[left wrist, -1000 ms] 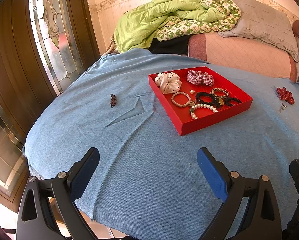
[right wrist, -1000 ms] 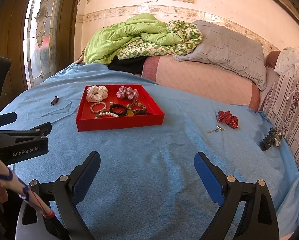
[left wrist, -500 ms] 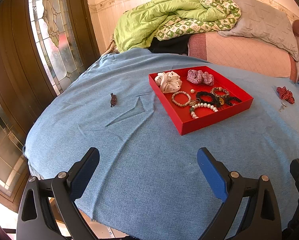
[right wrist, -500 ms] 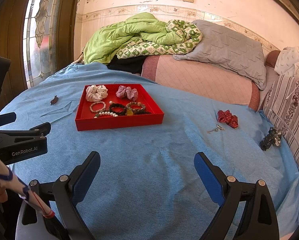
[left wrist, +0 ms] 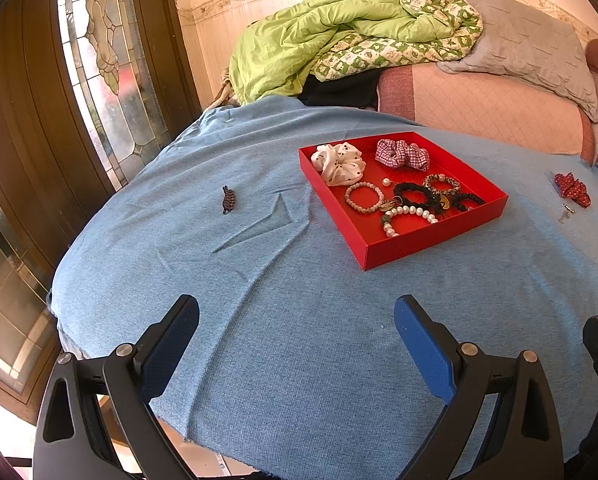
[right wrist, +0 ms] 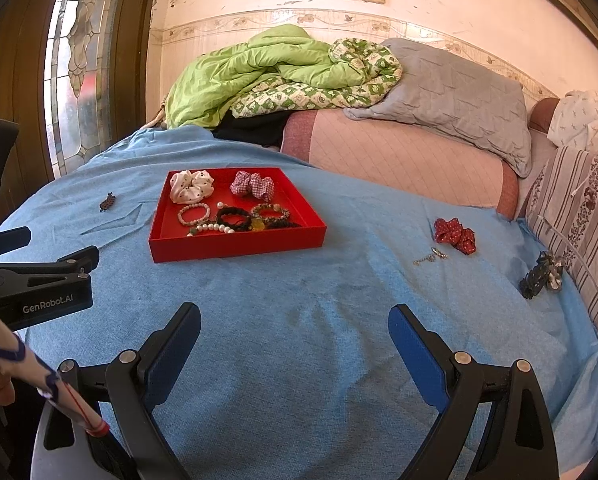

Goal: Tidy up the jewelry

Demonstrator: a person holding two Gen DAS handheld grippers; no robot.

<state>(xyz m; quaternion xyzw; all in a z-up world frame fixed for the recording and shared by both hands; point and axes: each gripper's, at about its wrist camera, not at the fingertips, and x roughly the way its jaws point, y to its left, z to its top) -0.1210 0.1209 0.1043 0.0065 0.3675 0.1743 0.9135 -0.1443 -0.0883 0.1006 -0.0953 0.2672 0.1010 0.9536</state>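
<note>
A red tray point(left wrist: 435, 246) point(right wrist: 235, 246) rests on the blue cloth, holding a white scrunchie point(left wrist: 339, 162), a plaid scrunchie point(left wrist: 403, 154), bead bracelets and black hair ties. Loose on the cloth lie a small dark clip point(left wrist: 228, 199) point(right wrist: 107, 201) left of the tray, a red scrunchie point(right wrist: 455, 235) point(left wrist: 573, 190), a small silver chain point(right wrist: 430, 257) and a dark hair piece point(right wrist: 539, 274) at the right. My left gripper point(left wrist: 297, 312) and right gripper point(right wrist: 295, 316) both hover open and empty above the near cloth, well short of the tray.
The blue cloth point(right wrist: 299, 320) covers a rounded table whose edge drops off at the left by a stained-glass door point(left wrist: 99, 60). Behind stands a pink sofa point(right wrist: 399, 156) with a green quilt point(right wrist: 259, 72) and grey pillow point(right wrist: 451, 96). A striped cushion point(right wrist: 575, 208) is at right.
Both views have drifted very slightly; the tray and loose pieces lie where they were and both grippers stay open.
</note>
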